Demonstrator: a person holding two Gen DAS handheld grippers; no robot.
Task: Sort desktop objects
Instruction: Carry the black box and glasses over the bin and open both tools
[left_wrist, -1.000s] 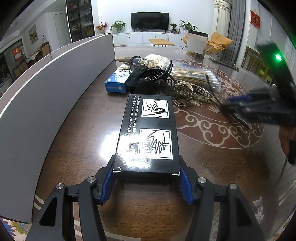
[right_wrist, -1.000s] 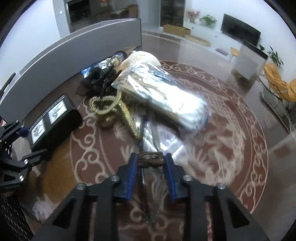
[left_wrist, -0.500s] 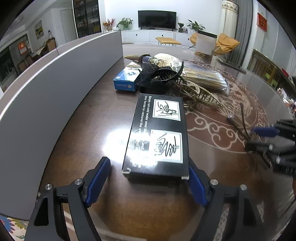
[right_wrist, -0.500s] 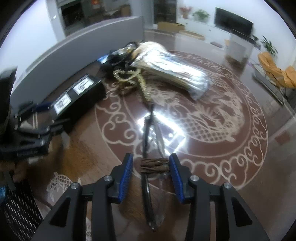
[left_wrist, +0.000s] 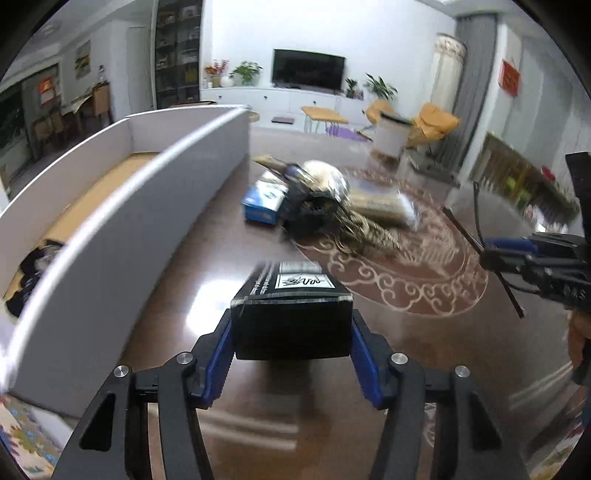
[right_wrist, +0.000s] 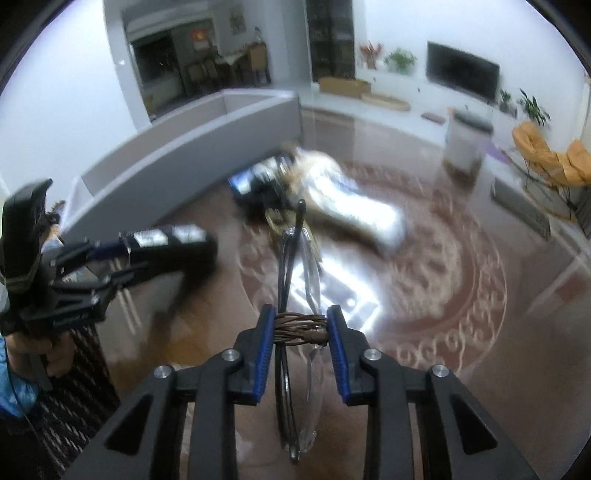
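Observation:
My left gripper (left_wrist: 291, 332) is shut on a long black box (left_wrist: 291, 314) with white labels and holds it above the table; the box also shows in the right wrist view (right_wrist: 173, 247). My right gripper (right_wrist: 300, 328) is shut on a pair of glasses (right_wrist: 295, 258) at its cord-wrapped bridge, lifted off the table. From the left wrist view the right gripper (left_wrist: 517, 254) is at the right with the glasses' arms (left_wrist: 476, 206) sticking out. A grey-walled sorting box (left_wrist: 122, 206) stands to the left.
A pile remains on the round table: a blue carton (left_wrist: 264, 205), a black hair claw (left_wrist: 314, 210), a gold chain (left_wrist: 365, 230) and a shiny packet (left_wrist: 384, 203). Dark items (left_wrist: 26, 273) lie inside the grey box. A white canister (right_wrist: 467, 144) stands at the far edge.
Both grippers have risen from the table. The left one closed on the black box and lifted it. The right one lifted the glasses.

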